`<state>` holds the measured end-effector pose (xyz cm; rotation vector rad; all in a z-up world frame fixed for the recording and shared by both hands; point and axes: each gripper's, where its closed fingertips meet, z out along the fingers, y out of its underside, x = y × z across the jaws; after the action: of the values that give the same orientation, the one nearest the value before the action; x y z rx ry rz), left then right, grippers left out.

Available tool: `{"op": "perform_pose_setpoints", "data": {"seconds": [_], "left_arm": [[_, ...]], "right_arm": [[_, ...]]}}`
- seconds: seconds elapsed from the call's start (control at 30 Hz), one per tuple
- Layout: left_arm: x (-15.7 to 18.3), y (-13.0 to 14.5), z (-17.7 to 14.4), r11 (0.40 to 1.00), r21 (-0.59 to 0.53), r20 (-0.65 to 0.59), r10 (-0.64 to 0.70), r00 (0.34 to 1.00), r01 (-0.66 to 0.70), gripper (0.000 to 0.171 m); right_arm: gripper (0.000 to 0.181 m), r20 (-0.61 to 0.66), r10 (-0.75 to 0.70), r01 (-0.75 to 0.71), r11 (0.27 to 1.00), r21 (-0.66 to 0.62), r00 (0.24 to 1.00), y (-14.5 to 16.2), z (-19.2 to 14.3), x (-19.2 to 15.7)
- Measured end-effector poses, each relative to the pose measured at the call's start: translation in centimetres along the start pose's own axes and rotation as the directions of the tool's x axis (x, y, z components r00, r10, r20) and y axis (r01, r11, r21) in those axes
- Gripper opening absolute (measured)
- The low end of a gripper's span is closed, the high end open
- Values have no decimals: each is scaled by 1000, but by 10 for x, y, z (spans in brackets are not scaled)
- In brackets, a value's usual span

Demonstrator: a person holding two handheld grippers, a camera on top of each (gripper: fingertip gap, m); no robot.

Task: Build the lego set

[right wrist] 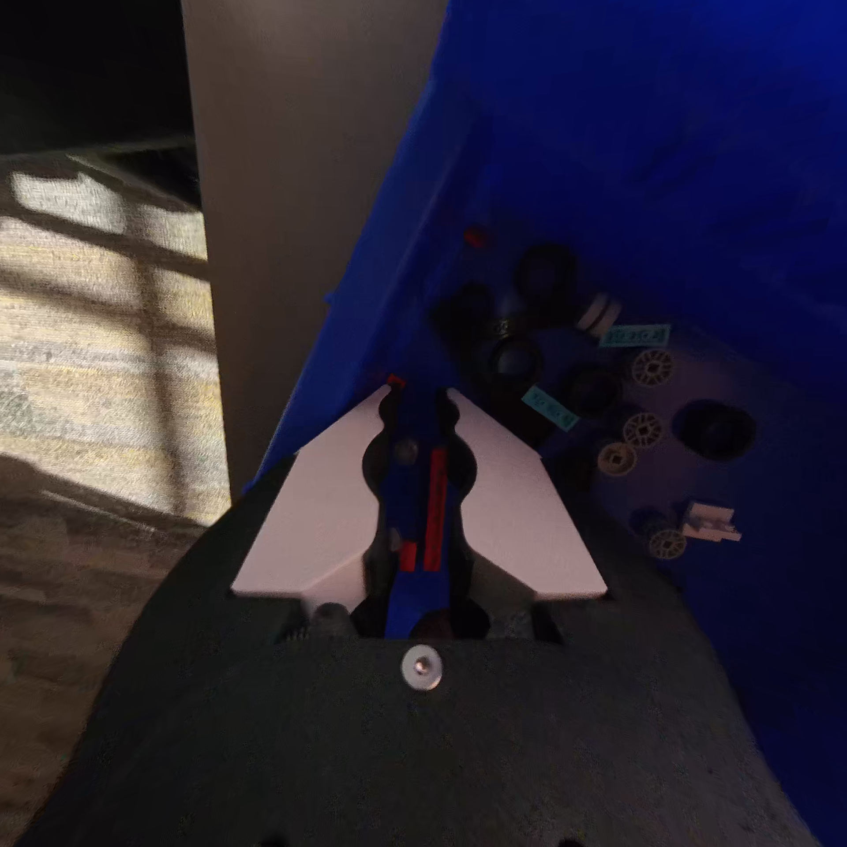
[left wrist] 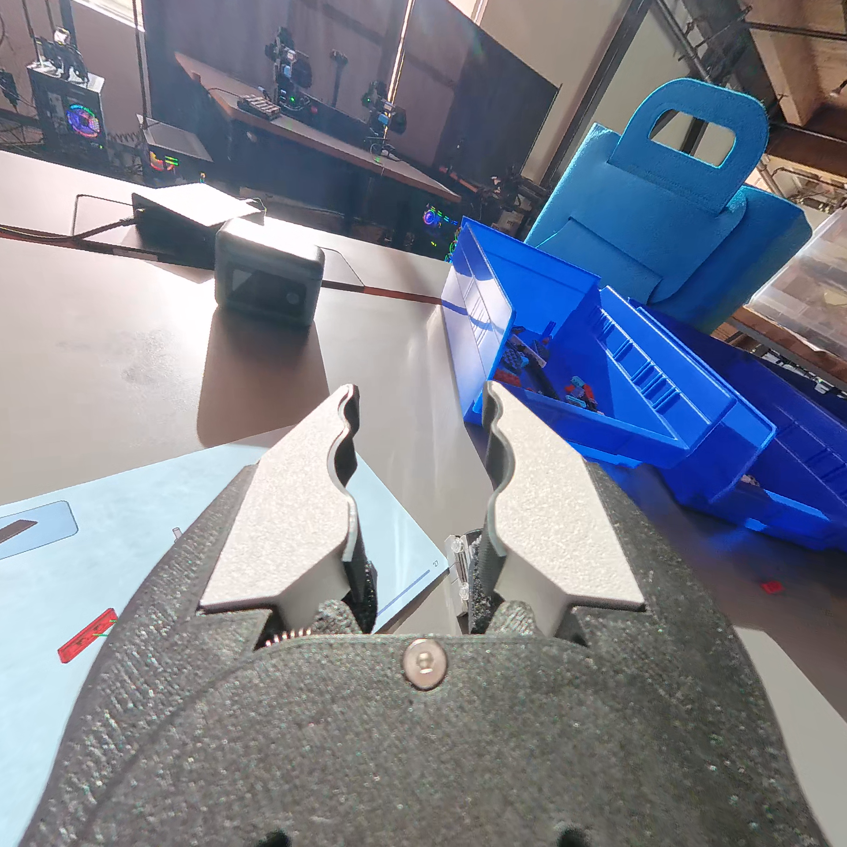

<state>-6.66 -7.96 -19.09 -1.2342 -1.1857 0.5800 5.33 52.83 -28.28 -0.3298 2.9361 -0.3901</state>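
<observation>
My left gripper is open and empty, held above the table between a light-blue instruction booklet and a blue bin holding loose red, black and teal lego pieces. A small clear lego piece lies on the table under its jaws. My right gripper is down inside a blue bin, jaws only narrowly apart. Through the gap I see a long red plate and a short red piece on the bin floor. I see nothing clearly pinched.
Black tyres, teal plates, tan wheel hubs and a white piece lie in the right bin. A second blue bin, a blue foam block, a dark boxy device and a red piece are on the table. Some 65 cm of space lies between my two pairs of fingers.
</observation>
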Motion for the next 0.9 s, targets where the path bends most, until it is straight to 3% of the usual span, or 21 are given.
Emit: {"op": "perform_pose_setpoints", "data": {"seconds": [0.3,0.4,0.67,0.73,0.9], "left_arm": [[1,-3,-3,1000,24,-20,-8,1000,9,54],[2,-6,-5,999,40,-28,-9,1000,11,54],[2,-8,-7,998,58,-40,-20,999,23,54],[2,-9,-8,998,63,-42,-23,999,26,54],[3,-10,-9,997,71,-46,-25,999,29,54]], "right_arm": [[29,-194,-30,15,997,-80,980,13,-13,28],[28,-179,-2,-1,1000,-14,984,5,-23,23],[26,-148,-75,55,990,-132,986,19,-7,16],[13,-146,-60,43,992,-119,988,18,-6,17],[11,-188,2,-18,996,-87,982,14,-14,18]]}}
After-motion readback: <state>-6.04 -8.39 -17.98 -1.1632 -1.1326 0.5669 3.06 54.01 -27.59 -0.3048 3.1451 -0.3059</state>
